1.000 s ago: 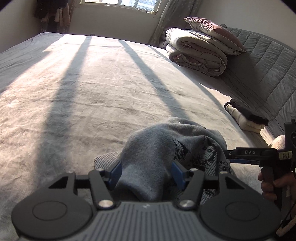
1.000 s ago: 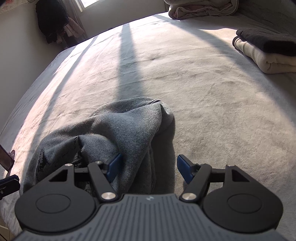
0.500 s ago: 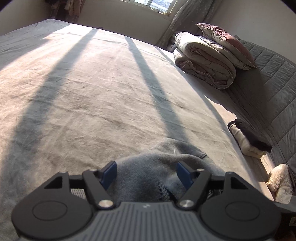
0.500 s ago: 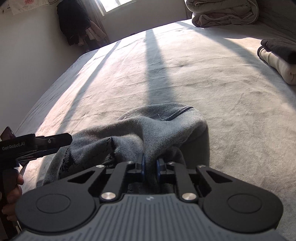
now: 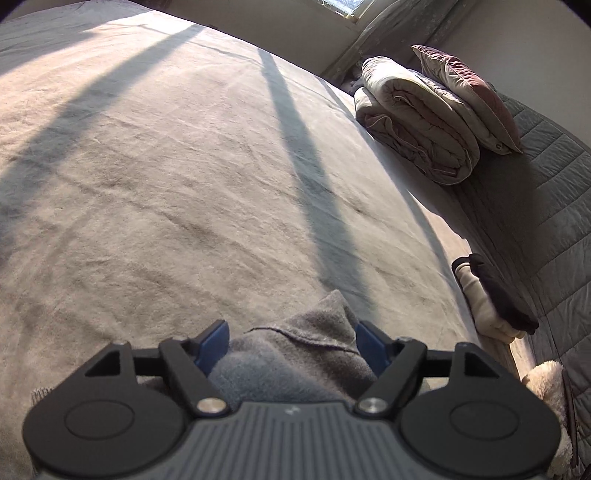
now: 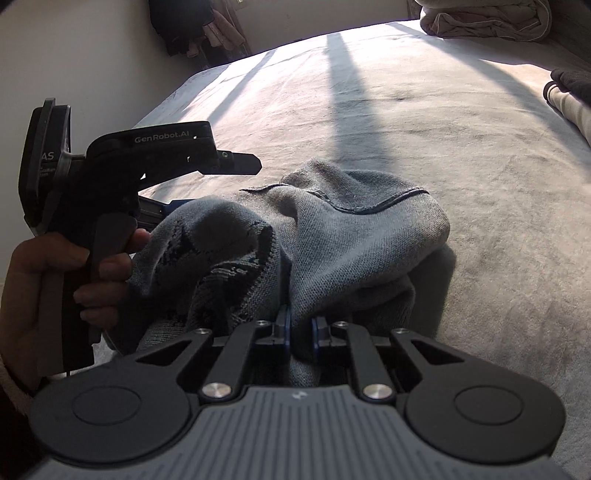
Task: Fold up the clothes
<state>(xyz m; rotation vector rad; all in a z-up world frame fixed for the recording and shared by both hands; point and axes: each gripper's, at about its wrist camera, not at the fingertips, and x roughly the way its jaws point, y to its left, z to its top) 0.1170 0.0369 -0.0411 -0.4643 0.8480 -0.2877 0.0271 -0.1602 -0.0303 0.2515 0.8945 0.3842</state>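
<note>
The grey-blue knit sweater (image 6: 354, 236) lies bunched in a heap on the near part of the bed (image 5: 184, 166), its dark-edged hem curving across the top and a darker woven pattern showing on the folds to my left. My right gripper (image 6: 300, 328) is pinched tight on a fold of the sweater, the blue pads pressed into the cloth with only the thickness of the fabric between them. My left gripper (image 5: 291, 341) has its jaws spreading at this moment; a hump of the sweater (image 5: 295, 354) sits between the blue fingers (image 5: 212, 341), and I cannot tell whether the pads touch it. In the right wrist view my left hand (image 6: 55, 280) wraps the handle of that gripper (image 6: 236, 162), whose side reads "GenRobot.AI"; a plate behind it shows the letters "AS", and the smaller print below is too small to read. Further out, folded cream and black clothes (image 5: 491, 295) rest by the bed's right edge, a rolled quilt (image 5: 413, 118) with a mauve pillow (image 5: 469, 88) on it lies at the far end, and dark garments (image 6: 184, 26) hang in the corner.
</note>
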